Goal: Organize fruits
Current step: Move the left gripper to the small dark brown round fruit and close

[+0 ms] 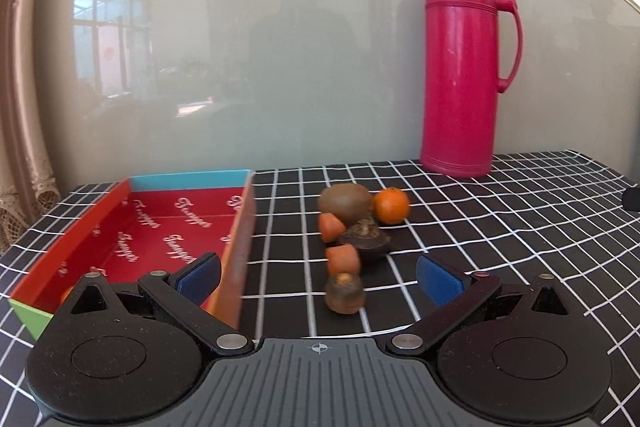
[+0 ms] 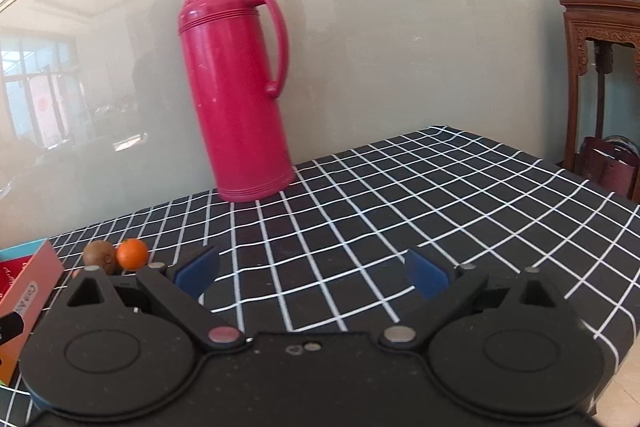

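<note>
Six pieces of produce sit clustered on the checked tablecloth point(image 1: 500, 227) ahead of my left gripper point(image 1: 319, 279): a kiwi point(image 1: 345, 202), a tangerine point(image 1: 392, 205) touching it, two carrot chunks point(image 1: 331, 227), a dark mangosteen point(image 1: 365, 239) and a brown stub point(image 1: 345, 293) nearest me. My left jaws stand wide apart, empty, one pad over the red box point(image 1: 132, 223) just beside the pile. My right gripper point(image 2: 312, 273) also gapes open over bare cloth, the pink thermos point(image 2: 236, 79) standing beyond.

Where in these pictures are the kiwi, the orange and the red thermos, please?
kiwi point(image 1: 345, 201): left wrist view, middle of its brown skin.
orange point(image 1: 391, 205): left wrist view, centre of its peel.
red thermos point(image 2: 236, 99): right wrist view, middle of its body.
</note>
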{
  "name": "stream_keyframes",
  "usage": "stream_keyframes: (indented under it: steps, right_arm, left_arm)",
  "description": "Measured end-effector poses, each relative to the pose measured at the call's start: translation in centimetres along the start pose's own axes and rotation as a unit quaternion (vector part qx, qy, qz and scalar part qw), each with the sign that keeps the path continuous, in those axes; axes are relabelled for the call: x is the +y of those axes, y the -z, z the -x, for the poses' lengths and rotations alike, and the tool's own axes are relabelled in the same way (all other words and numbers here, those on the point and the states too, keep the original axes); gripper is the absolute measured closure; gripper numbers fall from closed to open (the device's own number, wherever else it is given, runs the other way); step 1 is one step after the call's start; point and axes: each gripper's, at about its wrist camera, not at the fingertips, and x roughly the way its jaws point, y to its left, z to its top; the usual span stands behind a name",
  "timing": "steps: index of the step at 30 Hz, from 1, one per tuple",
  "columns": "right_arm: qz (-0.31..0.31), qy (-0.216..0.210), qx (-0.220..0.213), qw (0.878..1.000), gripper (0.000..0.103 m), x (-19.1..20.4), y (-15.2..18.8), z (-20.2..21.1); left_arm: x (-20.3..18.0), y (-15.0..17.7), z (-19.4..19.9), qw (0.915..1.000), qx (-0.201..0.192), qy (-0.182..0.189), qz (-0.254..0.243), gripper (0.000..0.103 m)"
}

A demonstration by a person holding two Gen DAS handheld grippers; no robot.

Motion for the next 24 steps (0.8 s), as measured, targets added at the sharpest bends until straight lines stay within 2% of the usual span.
stream_keyframes:
  steps: [6,12,15,17,19,22,24]
  right_arm:
    - [-0.009,0.026,0.0,1.0,0.004,-2.7,0.0,0.0]
    - [-0.023,0.046,-0.001,0.999,0.003,-4.9,-0.1,-0.1]
    - [-0.024,0.053,-0.001,0.998,0.003,-5.7,0.0,-0.1]
    - [-0.026,0.057,-0.001,0.998,0.003,-6.2,0.0,-0.1]
    - [-0.029,0.061,-0.001,0.998,0.003,-6.7,0.0,-0.1]
    - [-0.031,0.065,-0.002,0.997,0.003,-7.1,0.0,-0.1]
    - [-0.028,0.066,-0.001,0.997,0.003,-7.0,0.0,-0.1]
  left_arm:
    - [-2.0,0.2,-2.0,0.9997,0.021,0.007,-0.009,0.001]
    - [-2.7,0.6,-4.4,0.9989,0.046,-0.003,0.003,0.001]
    - [-2.8,0.7,-5.0,0.9987,0.047,-0.019,-0.006,0.012]
    - [-2.7,0.6,-5.4,0.9983,0.056,-0.014,-0.004,0.032]
    - [-2.2,0.7,-6.3,0.9968,0.08,-0.009,0.007,0.043]
    - [-1.9,0.8,-6.9,0.9951,0.097,-0.002,0.02,0.046]
    - [-1.9,0.8,-7.3,0.9939,0.109,0.0,0.019,0.055]
